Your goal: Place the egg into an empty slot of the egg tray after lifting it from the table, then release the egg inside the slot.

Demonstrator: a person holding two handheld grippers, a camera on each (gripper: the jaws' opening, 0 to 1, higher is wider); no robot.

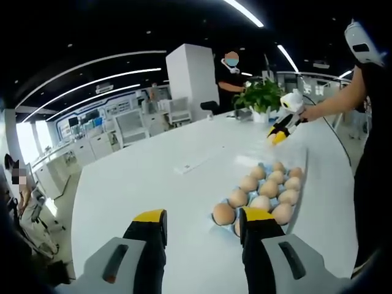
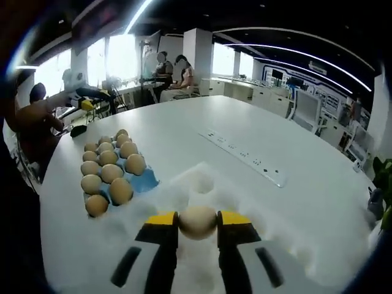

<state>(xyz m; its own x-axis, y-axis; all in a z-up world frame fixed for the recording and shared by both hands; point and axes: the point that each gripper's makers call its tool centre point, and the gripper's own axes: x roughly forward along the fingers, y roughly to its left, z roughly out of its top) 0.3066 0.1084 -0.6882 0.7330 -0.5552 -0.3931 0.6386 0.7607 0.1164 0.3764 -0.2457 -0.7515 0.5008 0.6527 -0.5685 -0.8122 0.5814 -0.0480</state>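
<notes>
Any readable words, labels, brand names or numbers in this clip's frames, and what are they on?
None can be read.
Egg held in the right tool: no stamp visible.
Blue egg tray: no label visible.
Left tool: no marking visible.
Background wall panels: any text is too small and blurred.

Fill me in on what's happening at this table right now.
A person is working with two handheld grippers at a large white table. The right gripper is shut on an egg down by the tabletop, near a blue egg tray that is nearly full of eggs. One slot at the tray's near corner looks empty, so the egg probably goes there. The left gripper is open and holds nothing, pointing at the same tray from the other side.
</notes>
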